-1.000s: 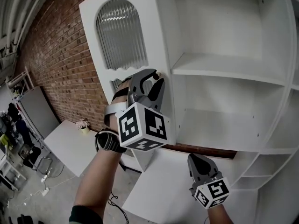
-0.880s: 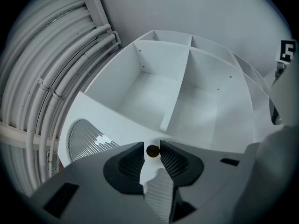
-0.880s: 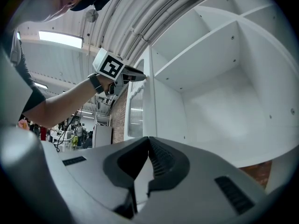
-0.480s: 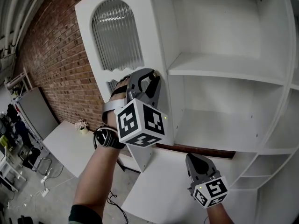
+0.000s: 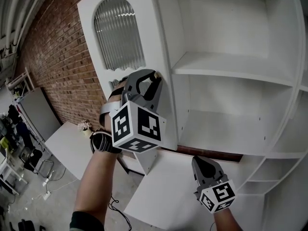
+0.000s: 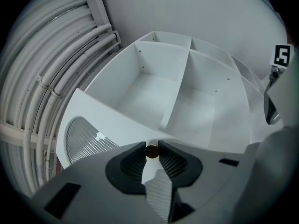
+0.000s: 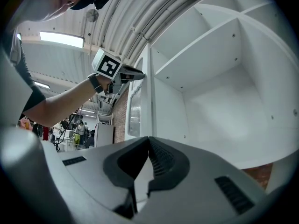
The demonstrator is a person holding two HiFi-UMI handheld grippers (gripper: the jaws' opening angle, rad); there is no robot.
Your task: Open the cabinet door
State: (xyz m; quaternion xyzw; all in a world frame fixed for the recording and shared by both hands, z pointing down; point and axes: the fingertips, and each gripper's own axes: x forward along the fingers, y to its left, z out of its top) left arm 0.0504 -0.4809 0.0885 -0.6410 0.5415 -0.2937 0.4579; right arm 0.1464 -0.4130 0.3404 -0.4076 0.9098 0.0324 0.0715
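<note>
As the left tongs (image 6: 151, 145), whose jaws had just been closing, pinched the small brass knob (image 6: 152, 152) between their tips, the tall white cabinet door (image 5: 118, 32) lay straight ahead of them, its long axis upright, at the left of the open shelves (image 5: 231, 69). Well below and to the right, the right tongs (image 7: 148, 141) hung with jaws pressed together, holding nothing.

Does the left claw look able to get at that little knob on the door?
Yes, it seems so: the left claw has just been closing, and the knob sits between its jaws, which look pressed on it. Nothing is in the way.
</note>
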